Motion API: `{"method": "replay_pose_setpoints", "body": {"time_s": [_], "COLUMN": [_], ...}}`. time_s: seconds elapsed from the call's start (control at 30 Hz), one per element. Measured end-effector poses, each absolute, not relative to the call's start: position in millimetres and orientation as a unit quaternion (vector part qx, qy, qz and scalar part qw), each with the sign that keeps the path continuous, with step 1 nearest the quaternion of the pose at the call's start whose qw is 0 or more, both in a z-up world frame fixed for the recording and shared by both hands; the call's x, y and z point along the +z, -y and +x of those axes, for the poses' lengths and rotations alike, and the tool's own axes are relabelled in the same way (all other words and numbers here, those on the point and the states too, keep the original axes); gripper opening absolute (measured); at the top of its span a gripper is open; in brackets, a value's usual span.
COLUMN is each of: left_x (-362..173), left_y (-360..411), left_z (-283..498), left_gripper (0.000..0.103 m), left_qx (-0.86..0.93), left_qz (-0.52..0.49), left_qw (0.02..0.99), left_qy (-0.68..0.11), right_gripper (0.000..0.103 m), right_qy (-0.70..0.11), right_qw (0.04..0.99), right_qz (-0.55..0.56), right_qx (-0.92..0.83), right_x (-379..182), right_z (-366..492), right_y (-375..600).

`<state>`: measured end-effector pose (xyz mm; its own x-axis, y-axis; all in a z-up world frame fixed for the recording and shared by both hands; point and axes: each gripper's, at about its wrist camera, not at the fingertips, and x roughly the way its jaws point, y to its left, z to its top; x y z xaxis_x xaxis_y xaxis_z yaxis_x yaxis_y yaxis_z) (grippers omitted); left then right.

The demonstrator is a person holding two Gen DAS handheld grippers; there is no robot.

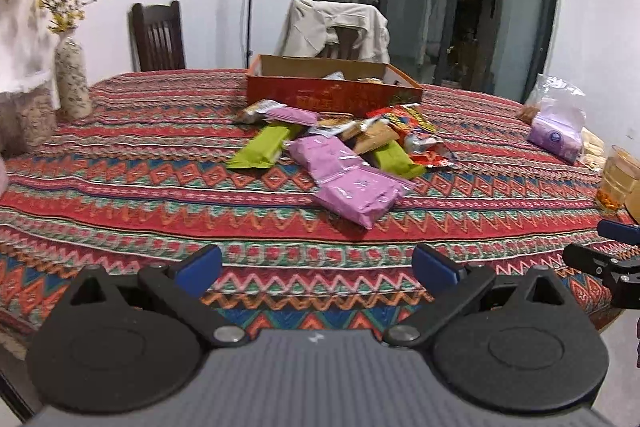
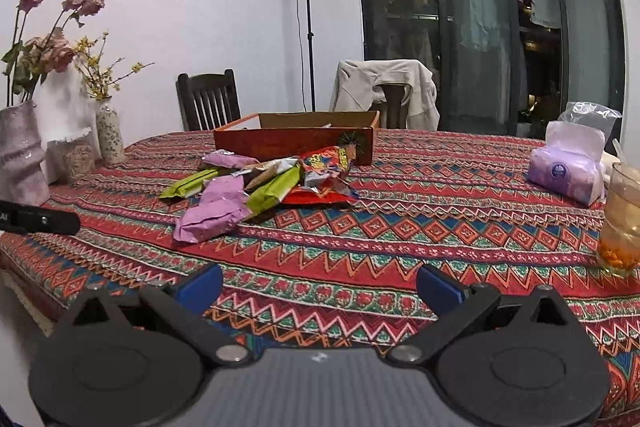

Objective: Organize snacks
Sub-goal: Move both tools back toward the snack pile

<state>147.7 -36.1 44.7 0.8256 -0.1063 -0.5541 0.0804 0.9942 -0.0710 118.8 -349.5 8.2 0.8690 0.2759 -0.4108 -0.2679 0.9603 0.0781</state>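
Two grippers hang over the near edge of a table (image 1: 120, 163) spread with a patterned red cloth. An open orange box (image 1: 332, 93) sits toward the far side of that table, with a few packets inside. Just in front of the box lies the heap of snacks (image 1: 340, 147): pink packets (image 1: 360, 195) nearest the camera, green bars (image 1: 262, 149) to either side, red wrappers (image 2: 320, 179) against the box wall. A purple tissue pack (image 2: 566, 175) rests well to the right of the box, and a glass of tea (image 2: 622, 223) stands nearer than that. Vases of flowers (image 2: 108, 135) stand well to the left of the box. The left gripper (image 1: 318, 267) has its blue fingertips spread wide with nothing between them, far short of the heap. The right gripper (image 2: 320, 285) is likewise spread and empty.
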Motion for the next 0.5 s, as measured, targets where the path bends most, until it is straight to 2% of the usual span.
{"method": "replay_pose_setpoints", "body": {"time_s": [0.2,0.37,0.5], "left_x": [32.0,24.9,10.5], "left_y": [51.9,72.7,88.1], "left_z": [179.0,226.5,268.7], "left_gripper": [0.103,0.102,0.095], "left_qx": [-0.082,-0.134,-0.168], "left_qz": [-0.009,0.047,0.086], "left_qw": [0.949,0.942,0.929], "left_qy": [-0.303,-0.304,-0.320], "right_gripper": [0.103,0.103,0.103], "right_qy": [-0.213,-0.218,-0.224], "right_qw": [0.968,0.968,0.966], "right_qz": [0.016,0.030,0.035], "right_qx": [0.135,0.124,0.124], "right_x": [10.1,8.3,8.2], "right_z": [127.0,147.0,169.6], "right_y": [355.3,358.7,360.6]}}
